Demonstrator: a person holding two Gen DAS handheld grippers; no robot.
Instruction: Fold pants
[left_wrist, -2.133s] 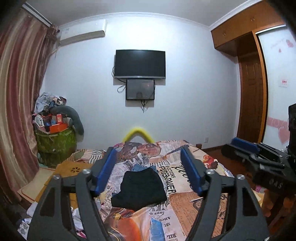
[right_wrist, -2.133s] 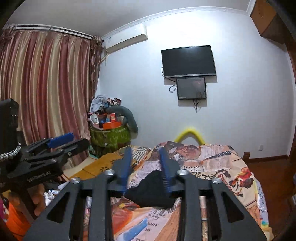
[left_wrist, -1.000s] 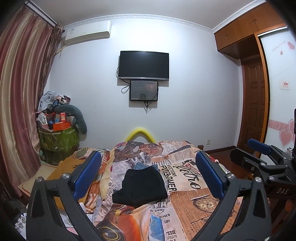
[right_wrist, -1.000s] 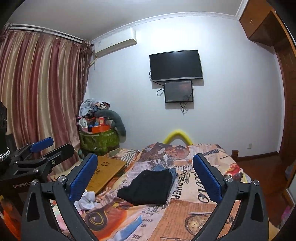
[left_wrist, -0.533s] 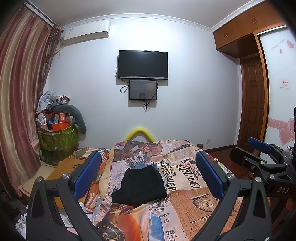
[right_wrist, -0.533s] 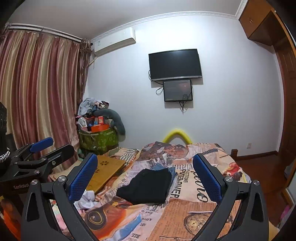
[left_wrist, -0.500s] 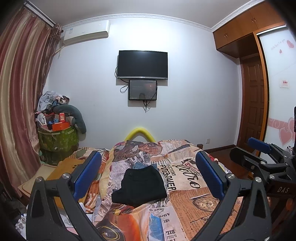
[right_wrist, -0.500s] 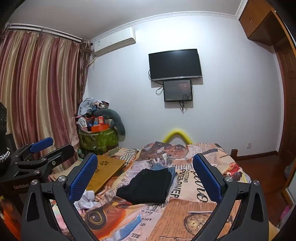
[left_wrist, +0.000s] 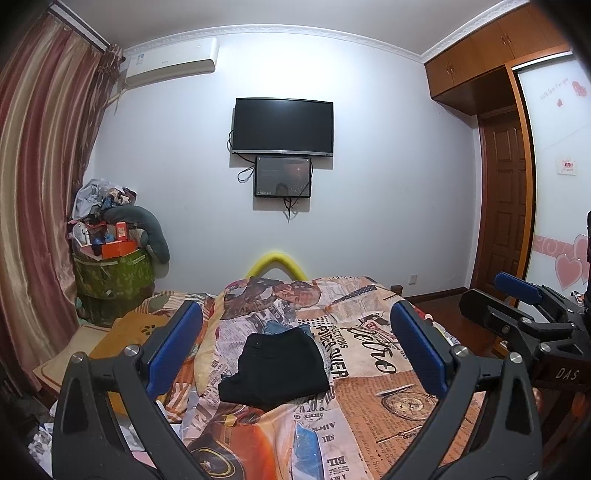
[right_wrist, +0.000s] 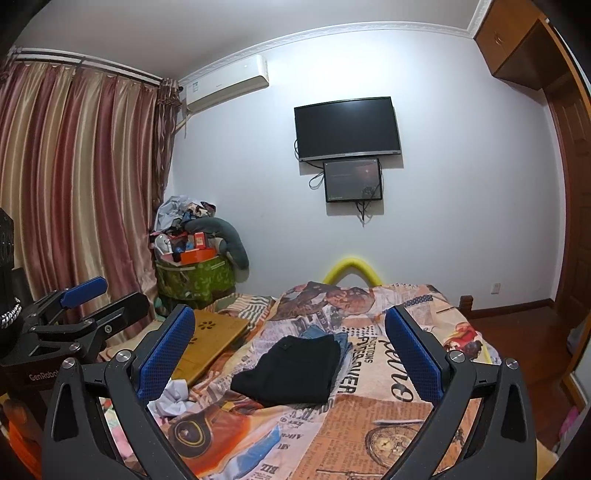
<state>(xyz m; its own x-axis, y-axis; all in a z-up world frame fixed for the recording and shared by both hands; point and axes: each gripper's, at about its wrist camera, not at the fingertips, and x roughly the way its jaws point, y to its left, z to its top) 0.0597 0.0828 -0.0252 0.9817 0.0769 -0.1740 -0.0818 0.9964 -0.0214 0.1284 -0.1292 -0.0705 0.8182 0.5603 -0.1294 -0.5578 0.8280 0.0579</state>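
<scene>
Honestly the main risk from here is undoing work that looks finished: the black pants (left_wrist: 275, 369) already sit as a compact folded rectangle on the newspaper-print bedspread (left_wrist: 388, 402), so if either tool dips back in and snags a top layer, the soft fabric will just peel open and the fold gets sloppy. The spread is rumpled and slopes toward the foot of the bed, so a nudge could also slide the bundle or bunch the cover under it. There's a bit of blue denim (right_wrist: 341, 341) poking out from behind the pants on the far side, touching them, and a careless grab could catch both pieces at once. Can't tell whether it's a separate garment or how much of it is hidden. As for the tongs: the left gripper (left_wrist: 295, 350) is spread wide, blue pads well apart, nothing between them, hanging in the air short of the bed and touching nothing. The right gripper (right_wrist: 290, 356) is the same deal, jaws wide, empty, clear of the cloth. In both wrist views the pants land between the 2 pads only because of the camera line, they're actually farther off. Each view also catches the other tool off to the side, and they look close to each other, so bumping them together is another small thing to watch.
</scene>
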